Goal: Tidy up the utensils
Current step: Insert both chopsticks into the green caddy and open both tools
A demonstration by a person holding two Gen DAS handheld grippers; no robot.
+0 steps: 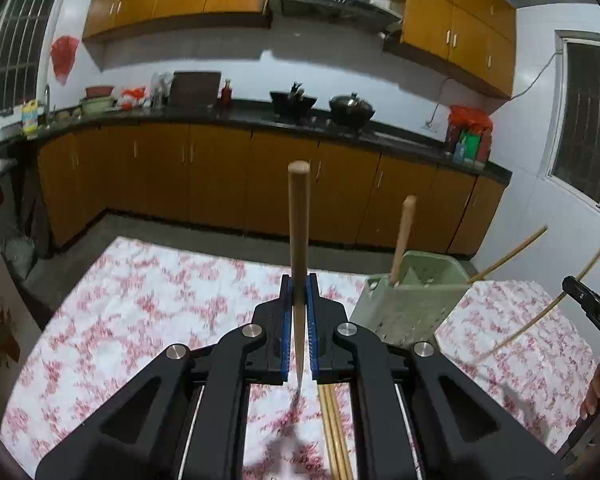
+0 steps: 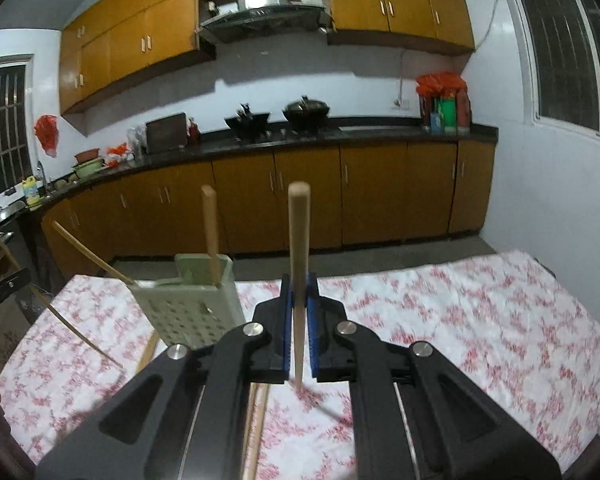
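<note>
My left gripper (image 1: 299,292) is shut on a wooden-handled utensil (image 1: 299,240) held upright above the floral tablecloth (image 1: 148,312). My right gripper (image 2: 299,294) is shut on another wooden-handled utensil (image 2: 299,248), also upright. A pale green perforated utensil holder (image 1: 412,304) stands on the table right of the left gripper, with one wooden handle (image 1: 402,236) standing in it. In the right wrist view the holder (image 2: 188,308) is left of my gripper with that handle (image 2: 211,232) in it. Thin chopsticks (image 1: 540,312) angle through the air near the holder. More chopsticks (image 1: 334,432) lie on the cloth under the left gripper.
The table's far edge drops to a grey floor before orange lower cabinets (image 2: 308,196). A dark counter (image 1: 220,114) carries woks, bowls and bottles. Wooden sticks (image 2: 256,428) lie on the cloth under the right gripper. A person's fingers (image 1: 598,392) show at the right edge.
</note>
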